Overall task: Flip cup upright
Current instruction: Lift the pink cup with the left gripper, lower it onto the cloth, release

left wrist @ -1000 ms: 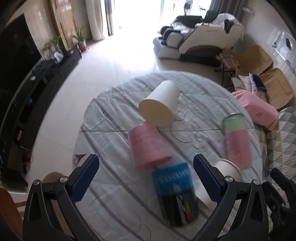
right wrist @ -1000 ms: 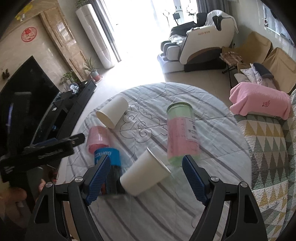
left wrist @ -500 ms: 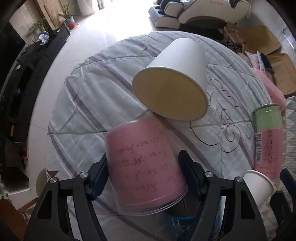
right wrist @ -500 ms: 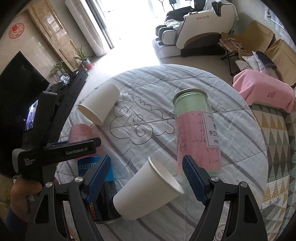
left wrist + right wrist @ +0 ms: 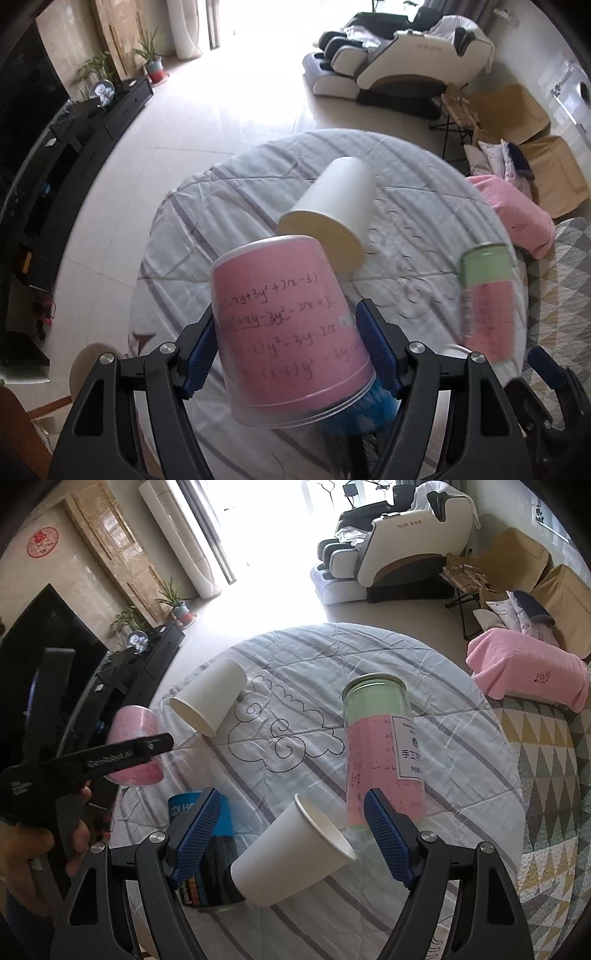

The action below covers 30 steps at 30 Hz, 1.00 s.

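Pink plastic cup w/ handwritten equations [image 5: 291, 325] got lifted off table since half-sec ago, clamped mouth-down in left gripper [image 5: 286, 354]. Flip not yet done. Right gripper [image 5: 291, 834] stayed spread wide, straddling white paper cup [image 5: 295, 853] lying sideways, no contact.

The left gripper [image 5: 286, 347] clamps its blue pads on the pink cup [image 5: 291, 332] (held off the table, mouth down); the right gripper [image 5: 291, 834] hangs with jaws spread wide.

Translucent glossy plastic pink cup [image 5: 288, 325], matt white paper cup [image 5: 291, 856], creased cotton tablecloth [image 5: 369, 657], ribbed blue rubber pads [image 5: 384, 834]
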Motion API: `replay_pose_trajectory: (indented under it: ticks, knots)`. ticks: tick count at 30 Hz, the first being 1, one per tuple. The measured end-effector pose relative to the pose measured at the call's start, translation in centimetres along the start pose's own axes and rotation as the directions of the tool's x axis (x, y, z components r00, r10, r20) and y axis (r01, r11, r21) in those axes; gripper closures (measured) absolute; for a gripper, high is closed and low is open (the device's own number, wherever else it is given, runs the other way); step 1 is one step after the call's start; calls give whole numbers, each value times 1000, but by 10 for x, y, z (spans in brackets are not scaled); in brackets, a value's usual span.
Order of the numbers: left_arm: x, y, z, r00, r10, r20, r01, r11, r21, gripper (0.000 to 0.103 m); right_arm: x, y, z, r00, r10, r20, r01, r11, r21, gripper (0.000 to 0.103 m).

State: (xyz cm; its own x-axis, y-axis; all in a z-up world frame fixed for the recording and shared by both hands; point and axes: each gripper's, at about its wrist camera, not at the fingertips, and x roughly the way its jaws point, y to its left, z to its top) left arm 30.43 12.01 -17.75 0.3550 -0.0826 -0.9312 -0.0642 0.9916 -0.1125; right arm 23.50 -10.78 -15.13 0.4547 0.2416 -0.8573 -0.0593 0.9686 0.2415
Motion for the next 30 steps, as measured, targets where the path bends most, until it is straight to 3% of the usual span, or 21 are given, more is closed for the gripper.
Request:
replay_pose_trajectory:
  ticks: [6, 14, 20, 30]
  knots:
    - [-41, -40, -35, 999, -21, 32, 21, 1000, 12, 30, -25, -18, -11, 999, 25, 23, -24, 999, -39, 22]
    - [-70, -121, -101, 997, -66, 27, 64, 996, 58, 30, -66, -77, -52, 999, 7, 33, -5, 998, -59, 22]
    - [-58, -166, -143, 998, -59, 8, 58, 994, 97, 30, -69, -113, -84, 1000, -12, 13, 13, 997, -76, 22]
    - [4, -194, -168, 996, -59, -64, 69, 986, 155, 29, -46, -139, -126, 999, -14, -29, 11, 994, -107, 22]
